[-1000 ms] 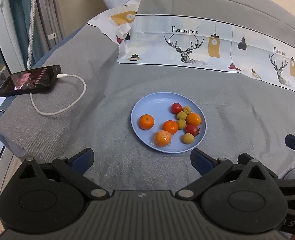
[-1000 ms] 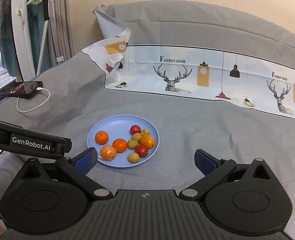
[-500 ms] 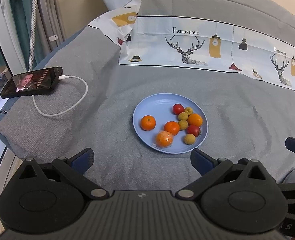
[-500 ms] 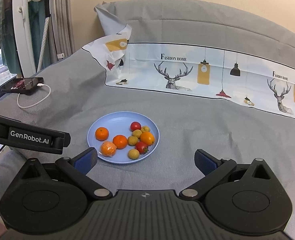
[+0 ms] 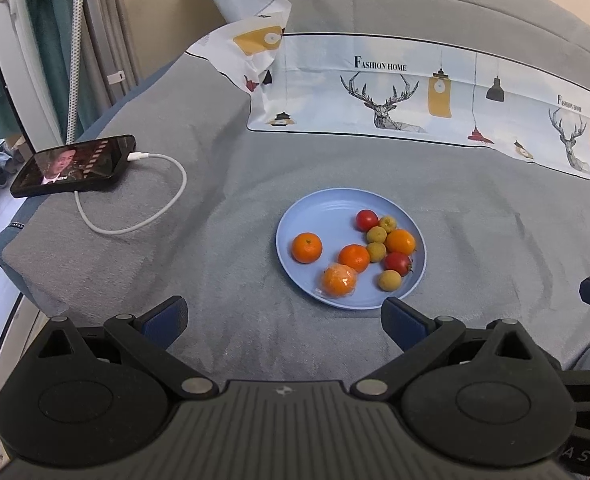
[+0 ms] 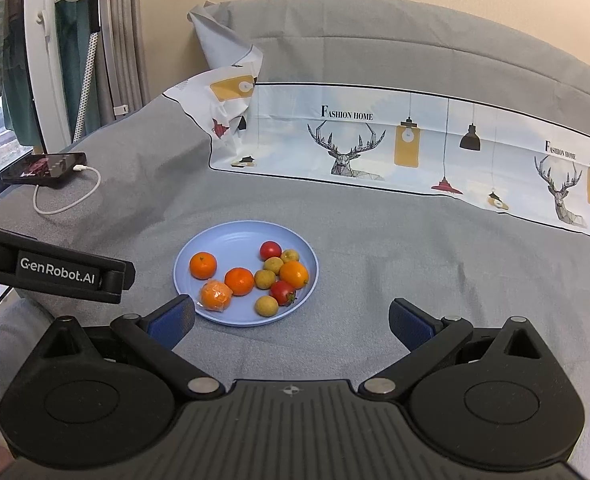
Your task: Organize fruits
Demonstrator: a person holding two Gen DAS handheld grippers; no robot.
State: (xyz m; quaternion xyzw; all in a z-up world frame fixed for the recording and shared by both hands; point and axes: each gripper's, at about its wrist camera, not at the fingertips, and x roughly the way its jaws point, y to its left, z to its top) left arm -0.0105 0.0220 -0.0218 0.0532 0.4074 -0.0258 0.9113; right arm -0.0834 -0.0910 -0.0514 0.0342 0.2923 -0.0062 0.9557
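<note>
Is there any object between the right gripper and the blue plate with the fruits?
Nothing visible does. Between the open right gripper and the blue plate there is only bare grey cloth.

Both grippers slightly nearer the plate (image 5: 295, 216).

The printed cloth (image 5: 435, 92) is running off the right edge, and the phone (image 6: 41, 168) screen is showing too small to read.
</note>
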